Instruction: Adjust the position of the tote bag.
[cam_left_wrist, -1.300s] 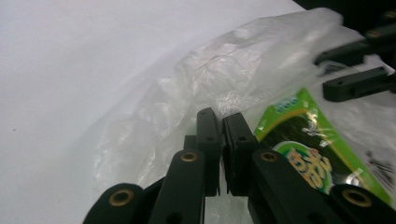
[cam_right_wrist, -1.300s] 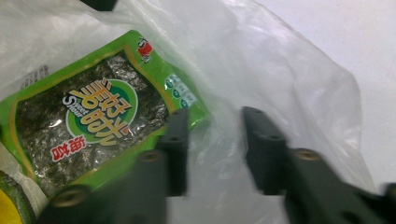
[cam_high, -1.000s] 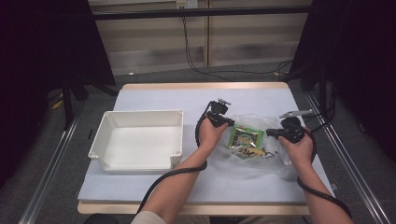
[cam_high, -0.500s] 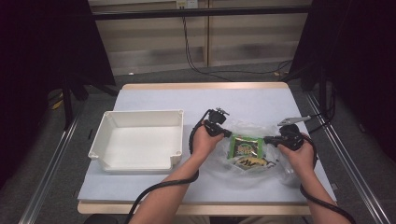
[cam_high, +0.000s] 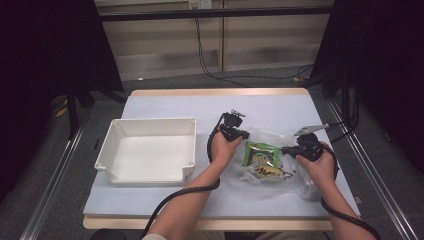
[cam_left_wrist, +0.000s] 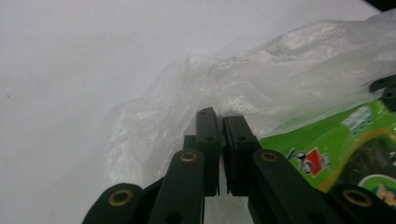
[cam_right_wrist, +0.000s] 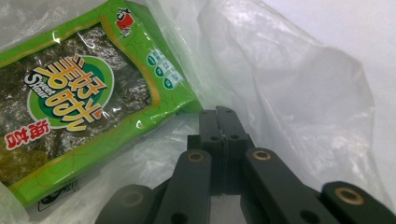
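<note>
Keep both claws, left (cam_high: 245, 134) and right (cam_high: 283, 149), pinched tight on the plastic bag (cam_high: 270, 137), pulling evenly toward nine and three o'clock around the green packet (cam_high: 260, 153).

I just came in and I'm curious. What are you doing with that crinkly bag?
A person holds a pair of tongs in each hand. The left tongs and right tongs are each pinched shut on an edge of a clear plastic bag on the table. Green snack packets lie inside. A white tray sits empty to the left.
</note>
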